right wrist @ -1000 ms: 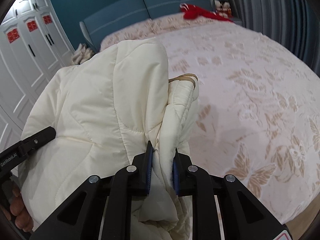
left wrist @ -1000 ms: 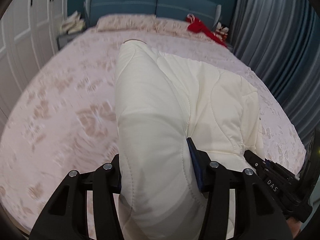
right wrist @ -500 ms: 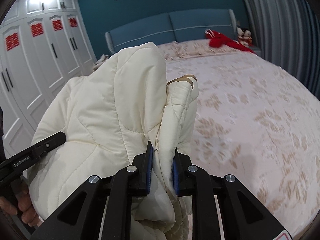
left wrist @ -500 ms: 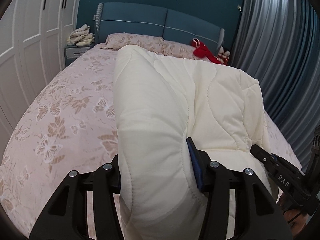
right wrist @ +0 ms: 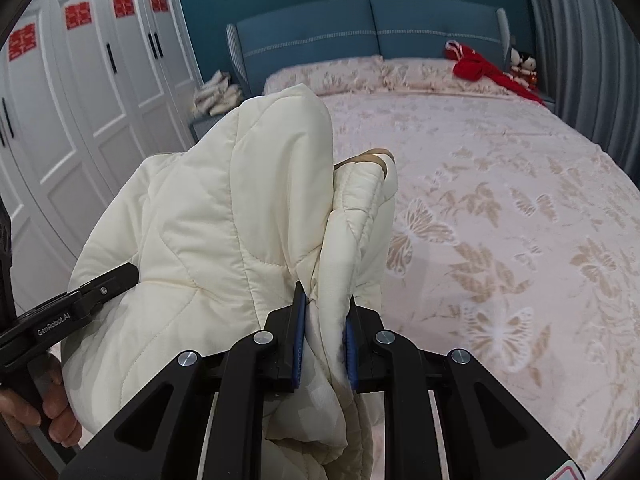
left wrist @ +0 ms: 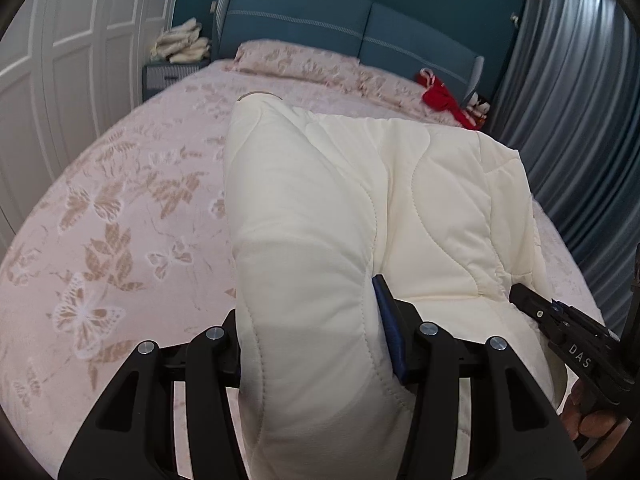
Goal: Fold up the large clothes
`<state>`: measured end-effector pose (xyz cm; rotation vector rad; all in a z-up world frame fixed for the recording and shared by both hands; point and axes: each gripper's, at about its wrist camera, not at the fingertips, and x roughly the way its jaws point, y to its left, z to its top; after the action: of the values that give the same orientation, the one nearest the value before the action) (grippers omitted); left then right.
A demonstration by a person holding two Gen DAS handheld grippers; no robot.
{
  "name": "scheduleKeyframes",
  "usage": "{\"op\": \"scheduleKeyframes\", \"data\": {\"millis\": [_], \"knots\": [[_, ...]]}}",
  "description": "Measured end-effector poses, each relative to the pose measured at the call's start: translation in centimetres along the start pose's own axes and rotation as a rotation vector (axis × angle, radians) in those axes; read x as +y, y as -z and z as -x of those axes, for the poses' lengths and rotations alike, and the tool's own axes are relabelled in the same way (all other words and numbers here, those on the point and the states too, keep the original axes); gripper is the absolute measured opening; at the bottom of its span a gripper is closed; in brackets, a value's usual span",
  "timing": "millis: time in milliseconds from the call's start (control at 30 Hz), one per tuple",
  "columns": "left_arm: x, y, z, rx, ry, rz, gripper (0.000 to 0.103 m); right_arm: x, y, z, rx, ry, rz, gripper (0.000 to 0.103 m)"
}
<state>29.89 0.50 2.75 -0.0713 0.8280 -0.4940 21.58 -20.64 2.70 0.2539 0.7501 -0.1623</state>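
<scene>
Beyond both claws the bed lay bare; left claw and right claw each clenched the jacket, slung crosswise between them.

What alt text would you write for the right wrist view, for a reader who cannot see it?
The right tool pinches a bunched fold of a cream quilted jacket, held above a bed with a pink butterfly-print cover. The left tool shows at the far left.
</scene>
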Motion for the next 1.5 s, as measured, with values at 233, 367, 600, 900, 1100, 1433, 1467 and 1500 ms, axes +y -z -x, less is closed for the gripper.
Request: {"op": "scheduleKeyframes", "data": {"millis": [233,367,600,900,1100,1433,1467,1500], "knots": [[1.8,1.1,-6.2,0.084,-0.037,0.022,0.051,0.0,1.2,-6.7,0.078,0.039,0.036,0.017],[3.0,1.8,-8.2,0.098,-0.064,0.05,0.057,0.5,1.9,-9.1,0.097,0.07,0.076,0.024],[2.4,1.9,-5.6,0.09,-0.142,0.051,0.063,0.2,1.3,-6.9,0.075,0.078,0.06,0.034],[-2.0,4.0,3.9,0.043,-0.227,-0.072,0.062,0.5,2.9,2.5,0.012,-0.01,0.06,0.021],[-1.5,7.7,1.9,0.143,-0.278,0.004,0.061,2.1,5.8,0.5,0.105,-0.009,0.12,0.009],[-1.0,9.9,-2.0,0.206,-0.32,0.055,0.065,0.3,9.0,-4.6,0.228,0.037,0.101,0.007],[-0.9,10.0,-2.2,0.208,-0.324,0.059,0.066,0.3,9.3,-5.1,0.235,0.041,0.102,0.008],[-0.9,10.2,-2.5,0.21,-0.329,0.066,0.069,0.3,9.6,-5.5,0.238,0.045,0.104,0.008]]}}
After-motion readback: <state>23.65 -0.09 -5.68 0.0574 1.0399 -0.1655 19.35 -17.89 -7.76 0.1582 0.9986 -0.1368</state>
